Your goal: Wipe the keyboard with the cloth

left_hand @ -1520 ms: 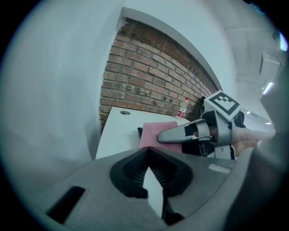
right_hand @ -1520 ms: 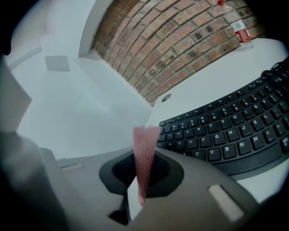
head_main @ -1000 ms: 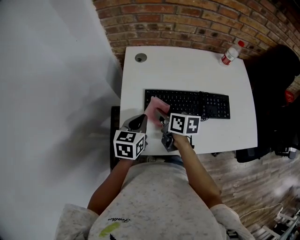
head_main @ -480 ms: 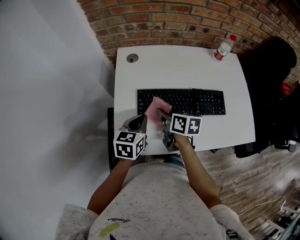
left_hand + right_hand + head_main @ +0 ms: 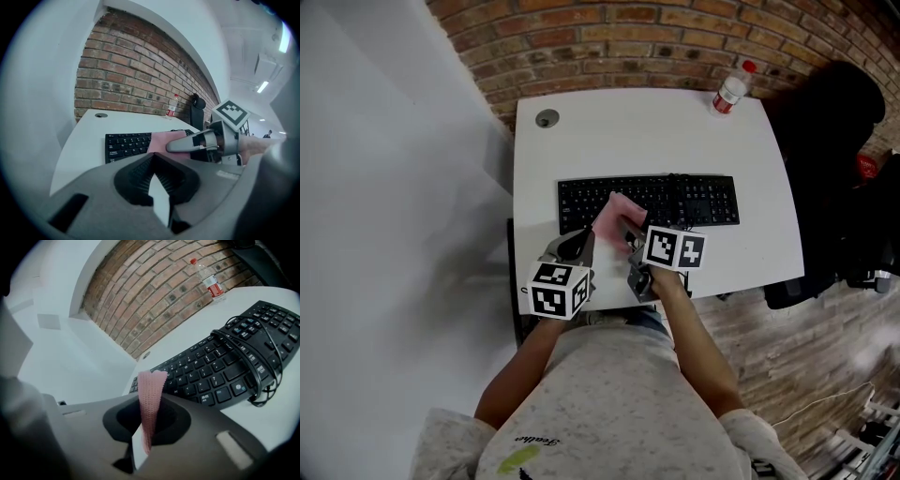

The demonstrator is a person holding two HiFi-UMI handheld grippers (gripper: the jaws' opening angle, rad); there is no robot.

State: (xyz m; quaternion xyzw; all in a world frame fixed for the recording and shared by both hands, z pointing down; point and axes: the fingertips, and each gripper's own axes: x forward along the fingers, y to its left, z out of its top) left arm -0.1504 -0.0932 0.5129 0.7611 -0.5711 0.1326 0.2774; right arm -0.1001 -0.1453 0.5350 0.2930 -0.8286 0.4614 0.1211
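Observation:
A black keyboard [image 5: 675, 199] lies across the white table [image 5: 609, 141]. A pink cloth [image 5: 617, 216] rests on its left-middle keys, and my right gripper [image 5: 628, 234] is shut on the cloth's near edge. In the right gripper view the cloth [image 5: 151, 397] stands as a strip pinched between the jaws of the right gripper [image 5: 149, 401], with the keyboard [image 5: 211, 369] just beyond. My left gripper [image 5: 578, 242] hovers at the table's near edge, left of the cloth. The jaws of the left gripper [image 5: 153, 159] are shut on nothing. From there the cloth [image 5: 161, 140] and keyboard [image 5: 126, 143] show ahead.
A water bottle [image 5: 730, 91] stands at the table's far right corner. A round cable hole [image 5: 547, 118] sits at the far left. A black cable [image 5: 251, 366] lies coiled over the keyboard's right part. A dark chair [image 5: 834, 141] stands right of the table, with a brick wall behind.
The right gripper has dragged the cloth rightward along the keyboard, away from its left end. The head view has shifted, so the table sits further left in the picture.

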